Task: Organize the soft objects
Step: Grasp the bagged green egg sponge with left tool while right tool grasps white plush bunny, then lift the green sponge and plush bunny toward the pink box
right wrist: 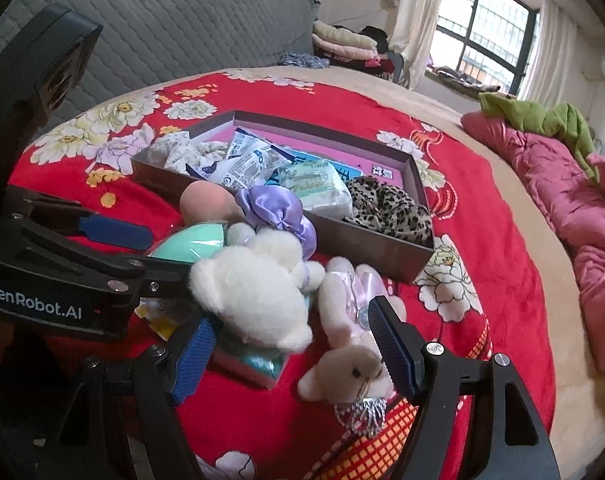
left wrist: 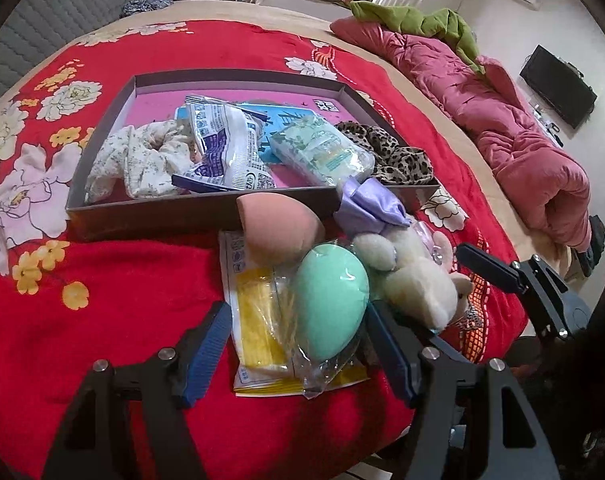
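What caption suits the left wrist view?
Open left gripper straddles a green sponge on the red bedspread, in front of a half-filled box.

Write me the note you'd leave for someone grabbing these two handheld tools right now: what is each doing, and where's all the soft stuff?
Left tool: open, straddling the mint green makeup sponge in its clear wrapper, pads not pressing.
Right tool: open, around the two plush toys, the white one and the pinkish bunny; nothing gripped.

Already in the shallow box: floral scrunchie, leopard scrunchie, tissue pack, blue-and-white packet.

Outside the box, on the red blanket: peach sponge, green sponge, yellow packet, purple satin scrunchie, both plush toys.

Left to do: move those into the box.
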Action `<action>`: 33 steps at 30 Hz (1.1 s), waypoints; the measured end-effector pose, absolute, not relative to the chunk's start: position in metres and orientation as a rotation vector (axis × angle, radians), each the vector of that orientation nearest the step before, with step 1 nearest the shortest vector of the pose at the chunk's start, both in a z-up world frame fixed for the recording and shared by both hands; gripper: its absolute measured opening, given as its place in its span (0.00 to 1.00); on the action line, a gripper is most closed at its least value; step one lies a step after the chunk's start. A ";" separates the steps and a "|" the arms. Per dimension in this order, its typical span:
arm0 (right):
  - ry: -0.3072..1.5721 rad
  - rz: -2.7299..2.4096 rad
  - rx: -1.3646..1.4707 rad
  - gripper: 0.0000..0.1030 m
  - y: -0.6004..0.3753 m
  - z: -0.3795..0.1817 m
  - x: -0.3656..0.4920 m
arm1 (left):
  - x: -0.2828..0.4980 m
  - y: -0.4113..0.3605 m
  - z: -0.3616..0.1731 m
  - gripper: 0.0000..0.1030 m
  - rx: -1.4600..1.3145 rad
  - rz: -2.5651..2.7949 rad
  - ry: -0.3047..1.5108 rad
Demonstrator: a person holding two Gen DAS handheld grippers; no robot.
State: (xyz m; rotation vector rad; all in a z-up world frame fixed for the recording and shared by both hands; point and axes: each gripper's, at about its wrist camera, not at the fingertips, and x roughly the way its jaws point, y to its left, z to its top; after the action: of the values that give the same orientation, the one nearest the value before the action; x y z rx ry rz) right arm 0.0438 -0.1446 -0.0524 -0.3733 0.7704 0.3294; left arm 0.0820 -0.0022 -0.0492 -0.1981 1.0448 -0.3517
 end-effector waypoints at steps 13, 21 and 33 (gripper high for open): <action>0.684 0.366 -0.360 0.55 -0.150 -0.047 0.054 | 0.092 -0.013 -0.047 0.54 -0.237 -0.409 1.047; 0.692 0.402 -0.289 0.41 -0.164 -0.044 0.059 | 0.096 -0.020 -0.051 0.50 -0.259 -0.426 1.066; 0.650 0.403 -0.149 0.40 -0.194 -0.026 0.060 | 0.100 -0.021 -0.052 0.46 -0.292 -0.422 1.087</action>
State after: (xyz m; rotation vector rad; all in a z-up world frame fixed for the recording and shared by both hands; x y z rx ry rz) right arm 0.0601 -0.1940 -0.0259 -0.1486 0.6497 0.4025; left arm 0.1002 -0.0211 -0.0522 -0.2915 1.0870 -0.4218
